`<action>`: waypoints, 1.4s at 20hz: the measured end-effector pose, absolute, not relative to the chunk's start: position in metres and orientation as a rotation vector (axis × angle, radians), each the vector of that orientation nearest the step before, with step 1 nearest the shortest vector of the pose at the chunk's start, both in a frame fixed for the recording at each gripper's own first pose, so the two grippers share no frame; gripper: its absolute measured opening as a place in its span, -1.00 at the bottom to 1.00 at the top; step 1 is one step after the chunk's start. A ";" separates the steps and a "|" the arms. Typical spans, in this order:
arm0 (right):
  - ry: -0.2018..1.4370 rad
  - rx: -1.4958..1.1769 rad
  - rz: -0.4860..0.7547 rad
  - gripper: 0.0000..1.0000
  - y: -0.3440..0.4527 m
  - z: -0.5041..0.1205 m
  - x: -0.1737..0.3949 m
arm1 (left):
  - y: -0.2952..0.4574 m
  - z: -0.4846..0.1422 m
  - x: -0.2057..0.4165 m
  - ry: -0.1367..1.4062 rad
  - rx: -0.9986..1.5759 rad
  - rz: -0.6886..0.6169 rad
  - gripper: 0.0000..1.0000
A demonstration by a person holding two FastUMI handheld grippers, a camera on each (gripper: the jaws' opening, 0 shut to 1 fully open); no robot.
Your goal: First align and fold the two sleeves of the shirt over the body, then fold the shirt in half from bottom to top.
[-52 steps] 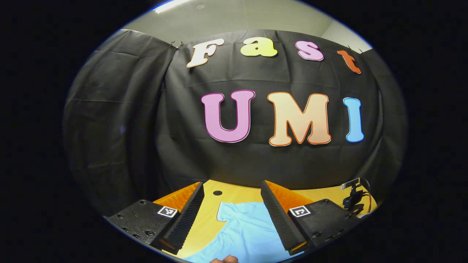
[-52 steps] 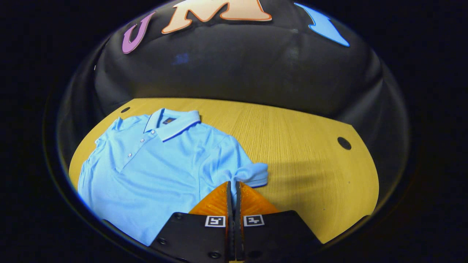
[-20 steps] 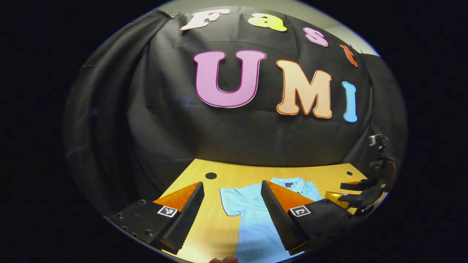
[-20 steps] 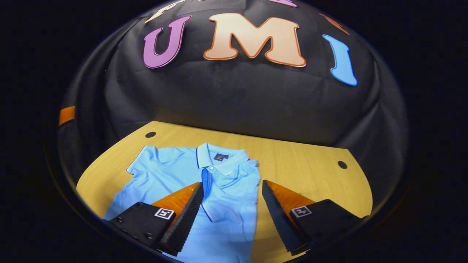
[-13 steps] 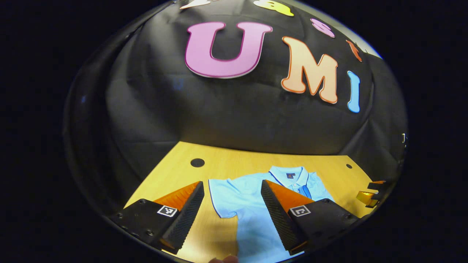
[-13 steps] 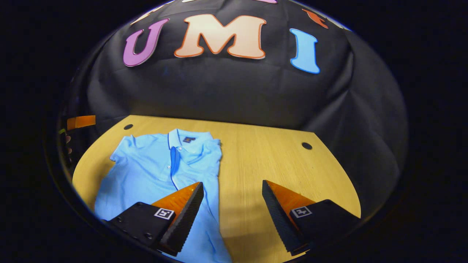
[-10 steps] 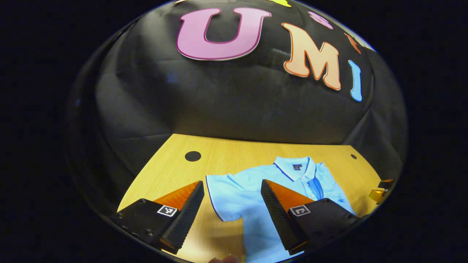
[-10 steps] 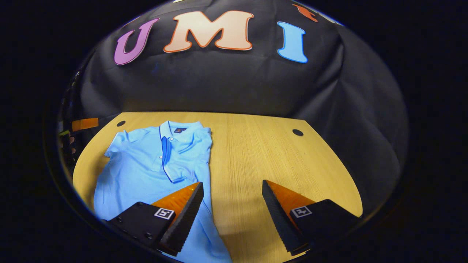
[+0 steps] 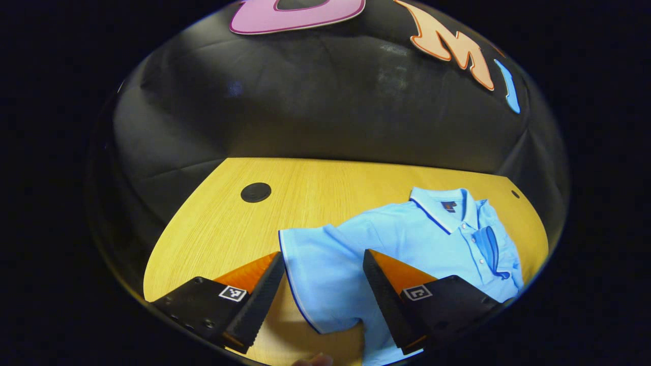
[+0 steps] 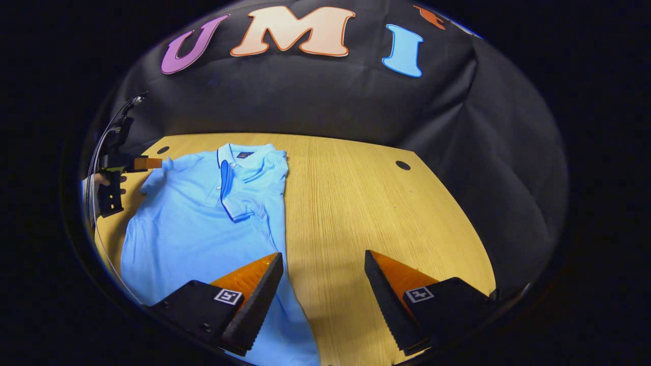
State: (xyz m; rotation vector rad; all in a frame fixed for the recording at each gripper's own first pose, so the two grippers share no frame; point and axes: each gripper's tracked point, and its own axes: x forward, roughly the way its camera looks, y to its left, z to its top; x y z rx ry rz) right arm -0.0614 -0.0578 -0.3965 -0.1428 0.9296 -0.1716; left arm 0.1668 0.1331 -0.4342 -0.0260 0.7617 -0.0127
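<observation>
- The left gripper view is taken from low over the table (image 9: 315, 188), looking forward and down between the parted fingers of the left gripper (image 9: 323, 300) at the bottom of the frame
- The shirt (image 9: 407, 239) is seen close, in the lower right of that frame, its spread sleeve (image 9: 318, 277) lying between the fingers
- The right gripper view is taken from higher and farther back, over the parted fingers of the right gripper (image 10: 323, 297)
- There the shirt (image 10: 203, 218) is placed at centre left, bare table (image 10: 366, 203) to the right
- Shirt, table and booth wall (image 9: 325, 112) are shared by both views
- The left gripper (image 10: 114, 178) is seen at the left edge of the right gripper view
</observation>
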 end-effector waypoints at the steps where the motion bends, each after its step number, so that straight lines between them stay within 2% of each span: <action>1: 0.932 -0.143 -0.167 1.00 -0.055 -0.396 -0.063 | 0.133 -0.441 0.166 0.778 -0.023 -0.013 0.89; 3: 0.945 -0.144 -0.149 0.99 -0.050 -0.400 -0.067 | 0.134 -0.454 0.156 0.836 -0.020 0.003 0.90; 8: 0.956 -0.104 -0.150 1.00 -0.039 -0.407 -0.073 | 0.133 -0.456 0.161 0.793 0.002 0.015 0.99; 9: 0.940 -0.100 -0.164 1.00 -0.040 -0.405 -0.071 | 0.132 -0.452 0.158 0.792 0.007 -0.001 0.92; 11: 0.927 -0.072 -0.177 1.00 -0.040 -0.403 -0.070 | 0.120 -0.455 0.161 0.792 0.004 -0.037 0.54; 14: 0.910 -0.042 -0.192 1.00 -0.044 -0.399 -0.070 | 0.111 -0.453 0.163 0.795 0.008 -0.052 -0.82; 16: 0.900 -0.028 -0.199 0.99 -0.047 -0.395 -0.069 | 0.110 -0.453 0.158 0.826 0.036 -0.020 -1.00; 23: 0.880 0.003 -0.201 0.99 -0.066 -0.388 -0.072 | 0.062 -0.394 0.173 0.703 0.057 -0.067 -1.00; 28: 0.864 0.037 -0.191 0.99 -0.086 -0.384 -0.073 | 0.012 -0.385 0.168 0.718 0.073 -0.117 -1.00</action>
